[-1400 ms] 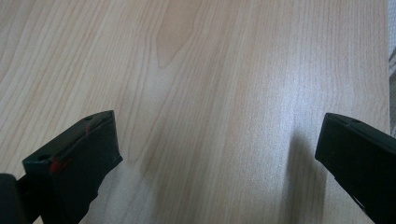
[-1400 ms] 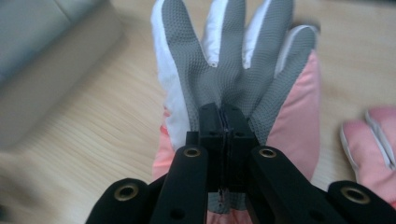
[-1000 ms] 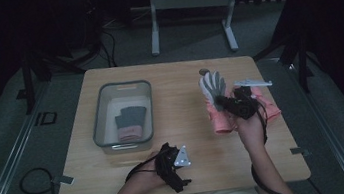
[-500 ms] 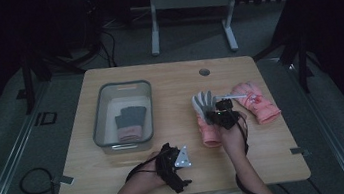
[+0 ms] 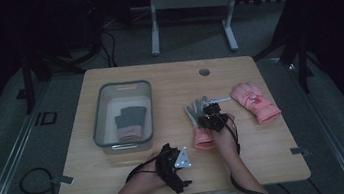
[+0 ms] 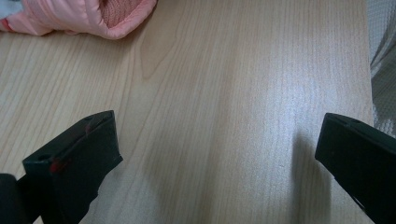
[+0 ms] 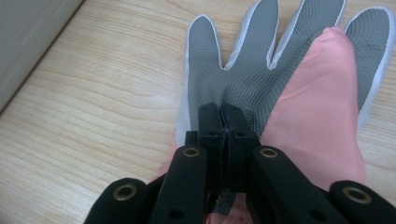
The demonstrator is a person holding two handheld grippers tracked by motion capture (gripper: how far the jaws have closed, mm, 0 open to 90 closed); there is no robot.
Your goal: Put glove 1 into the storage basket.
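A pink glove with a grey dotted palm (image 7: 252,70) lies palm up at the table's middle right, its fingers spread away from me. My right gripper (image 7: 225,116) is shut on a fold of that palm. In the high view the glove (image 5: 198,126) sits just under the right gripper (image 5: 211,116). A second pink glove (image 5: 255,101) lies flat further right, apart from it. My left gripper (image 5: 176,163) rests near the front edge. Its jaws stand wide open over bare wood (image 6: 215,154), and the held glove's pink cuff (image 6: 93,16) lies beyond them.
A clear plastic bin (image 5: 97,122) stands on the left half of the wooden table (image 5: 168,82) with a dark grey and pink glove (image 5: 130,122) inside. Its corner (image 7: 28,28) shows in the right gripper view. A round cable hole (image 5: 204,71) sits near the far edge.
My right gripper has come down and toward the person with the glove, from up beside the second glove to the table. The left gripper has stayed put.
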